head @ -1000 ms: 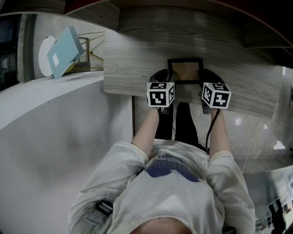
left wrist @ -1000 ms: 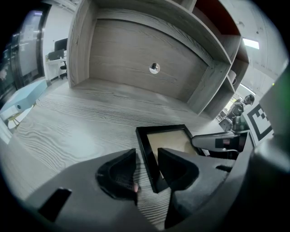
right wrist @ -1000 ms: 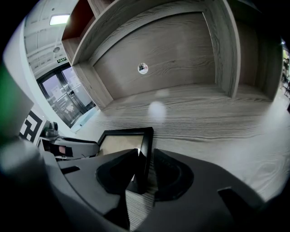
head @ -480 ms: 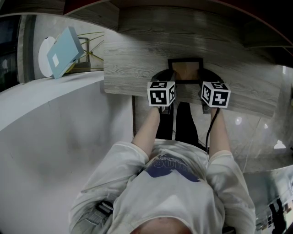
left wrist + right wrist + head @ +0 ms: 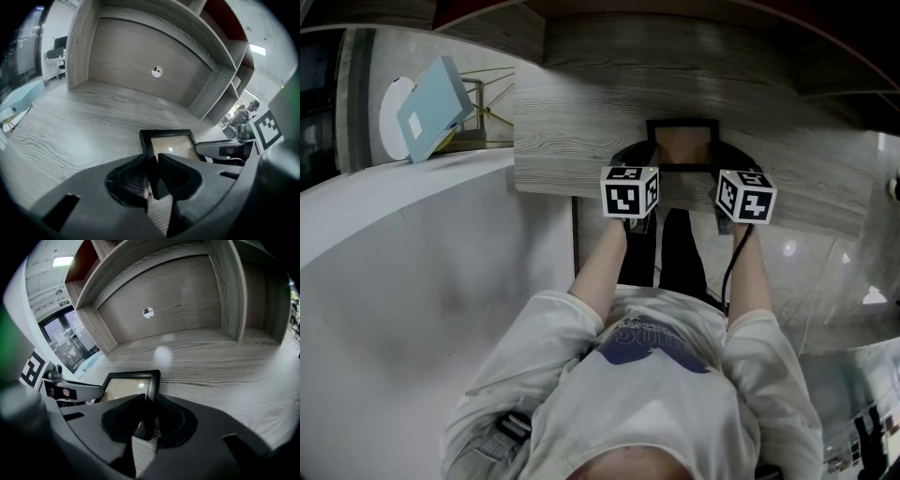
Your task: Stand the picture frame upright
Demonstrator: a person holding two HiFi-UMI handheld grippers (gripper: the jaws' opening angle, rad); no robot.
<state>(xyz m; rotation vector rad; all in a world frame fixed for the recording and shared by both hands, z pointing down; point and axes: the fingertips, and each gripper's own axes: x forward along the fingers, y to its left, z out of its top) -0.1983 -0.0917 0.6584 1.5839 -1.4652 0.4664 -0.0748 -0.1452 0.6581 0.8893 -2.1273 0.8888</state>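
Note:
A black picture frame with a tan panel lies on the grey wooden shelf board. My left gripper is at its left side and my right gripper at its right side. In the left gripper view the frame's left bar runs between the jaws of the left gripper. These jaws have just been closing and now press on the bar. In the right gripper view the frame's right bar is pinched the same way by the right gripper, whose jaws have also just been closing.
The shelf has a back wall with a round hole and side walls on both sides. A pale blue board on a white disc stands far left, past a white curved counter. The board's front edge is under my wrists.
Hardly anything has moved in the head view. The right marker cube and the frame have shifted a touch to the right; the left cube stays where it was.

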